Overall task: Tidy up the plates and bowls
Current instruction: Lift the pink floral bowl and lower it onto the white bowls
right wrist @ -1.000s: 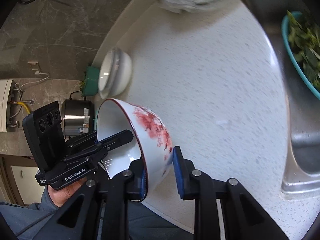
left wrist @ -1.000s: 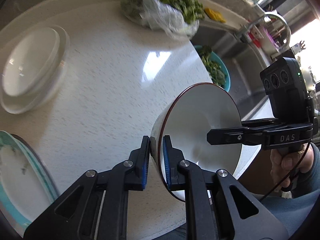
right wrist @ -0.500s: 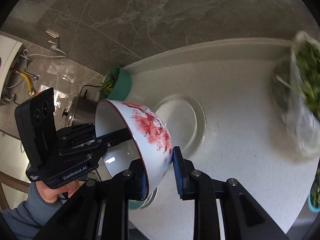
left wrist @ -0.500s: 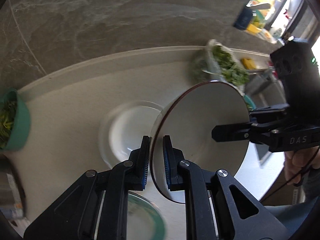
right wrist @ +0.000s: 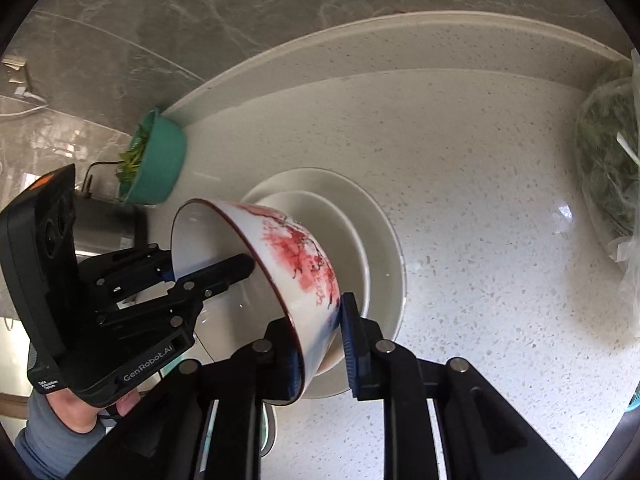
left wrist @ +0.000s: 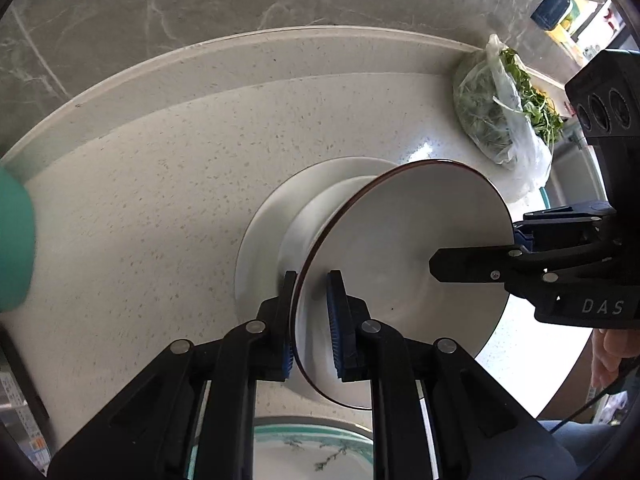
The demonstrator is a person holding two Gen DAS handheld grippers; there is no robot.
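A white bowl [right wrist: 296, 248] with red blossoms and a dark red rim hangs tilted on its side between both grippers. My left gripper [left wrist: 312, 280] is shut on its rim, one finger outside and one inside. On the opposite side of the rim is my right gripper [right wrist: 316, 320]; its jaws are closing with the bowl's wall between them, and the outer pad [right wrist: 347, 320] touches the painted side. Just beneath and behind the bowl, a white dish [right wrist: 348, 236] rests on a wide white plate [right wrist: 386, 256] on the counter. In the left wrist view that plate [left wrist: 264, 240] shows left of the bowl [left wrist: 400, 264].
A teal bowl of greens [right wrist: 158, 164] stands at the back left by the wall, with a steel pot [right wrist: 108, 228] beside it. A plastic bag of greens [left wrist: 500, 120] lies at the back right. A green-rimmed patterned plate [left wrist: 312, 452] sits at the near edge.
Both grippers carried the bowl across the counter until it hangs over the white dish and plate. The right gripper's outer pad, apart from the bowl before, now touches it.
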